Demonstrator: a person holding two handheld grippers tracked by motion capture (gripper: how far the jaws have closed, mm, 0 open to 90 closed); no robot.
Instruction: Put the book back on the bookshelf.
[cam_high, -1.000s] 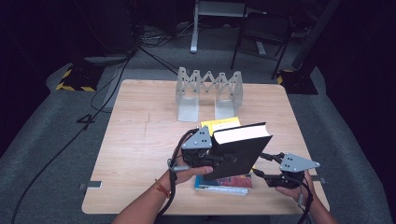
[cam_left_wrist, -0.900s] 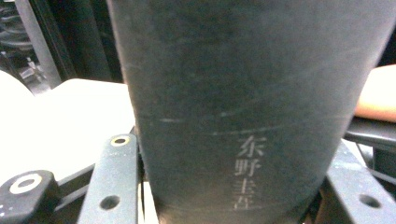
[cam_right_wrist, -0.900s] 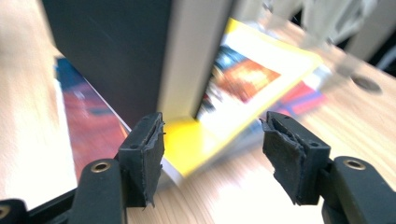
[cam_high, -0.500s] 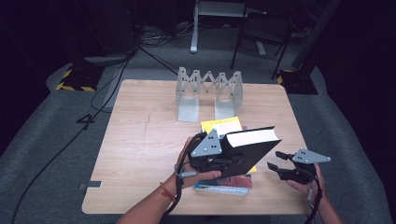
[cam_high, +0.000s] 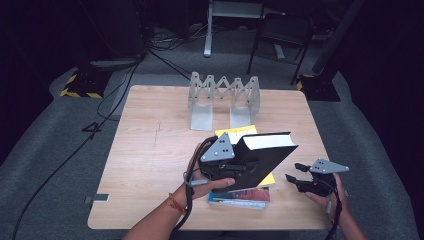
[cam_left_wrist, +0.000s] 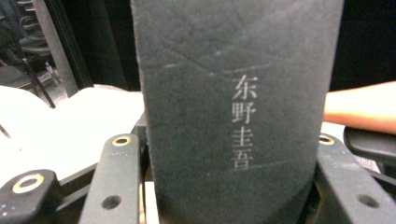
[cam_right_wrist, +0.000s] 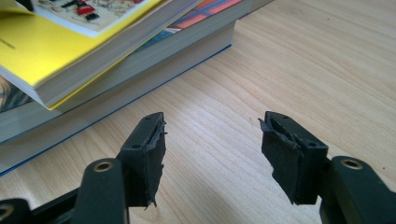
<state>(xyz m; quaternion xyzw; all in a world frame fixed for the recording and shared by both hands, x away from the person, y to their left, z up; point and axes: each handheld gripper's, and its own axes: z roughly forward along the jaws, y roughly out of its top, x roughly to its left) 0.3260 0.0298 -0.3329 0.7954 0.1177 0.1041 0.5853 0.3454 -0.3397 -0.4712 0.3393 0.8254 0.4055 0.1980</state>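
Desk: pale wood-grain top, centre of the high view, on grey carpet.

Book rack: grey, zigzag accordion frame with two flat feet, upper centre of the desk, well apart from the books.

Black book: thick hardcover, white page edge uppermost, held tilted above the stack, lower centre of the high view. In the left gripper view its black spine stands upright in mid frame and bears pale printed characters.

Stack of books: lies flat on the desk, lower centre, partly under the black book. Yellow book on top, a blue-edged volume beneath; the stack sits in the upper left of the right gripper view.

Left tool: lower centre of the high view, clenched on the black book, one jaw at each side of the spine; grey three-cornered plate on top, a hand beneath it.

Right tool: lower right of the high view, low over the desk just right of the stack, released, jaws standing apart with bare wood between them. Its torn black pads are in the right gripper view.
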